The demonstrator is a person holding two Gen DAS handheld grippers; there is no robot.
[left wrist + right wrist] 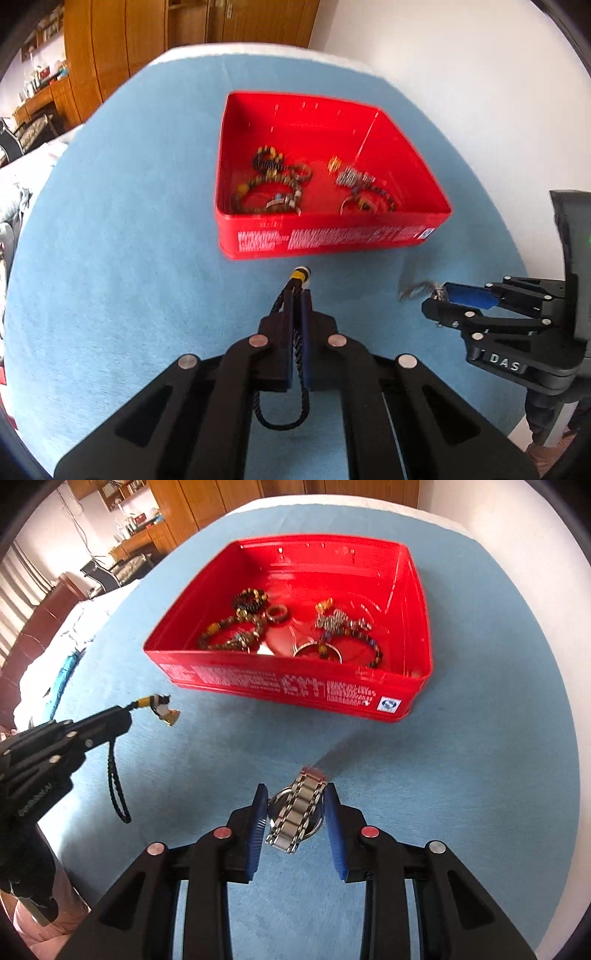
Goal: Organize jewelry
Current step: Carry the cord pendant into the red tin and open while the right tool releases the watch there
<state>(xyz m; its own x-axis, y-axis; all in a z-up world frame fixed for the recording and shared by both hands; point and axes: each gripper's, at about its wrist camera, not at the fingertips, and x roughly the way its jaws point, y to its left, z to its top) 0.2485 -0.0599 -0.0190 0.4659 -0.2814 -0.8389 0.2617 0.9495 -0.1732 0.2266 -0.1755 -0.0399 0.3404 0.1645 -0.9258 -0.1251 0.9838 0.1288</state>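
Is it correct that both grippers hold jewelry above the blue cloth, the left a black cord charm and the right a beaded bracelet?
Not quite. The right gripper holds a metal watch, not a beaded bracelet; the right wrist view shows its steel links. The left gripper does hold the black cord charm above the blue cloth.
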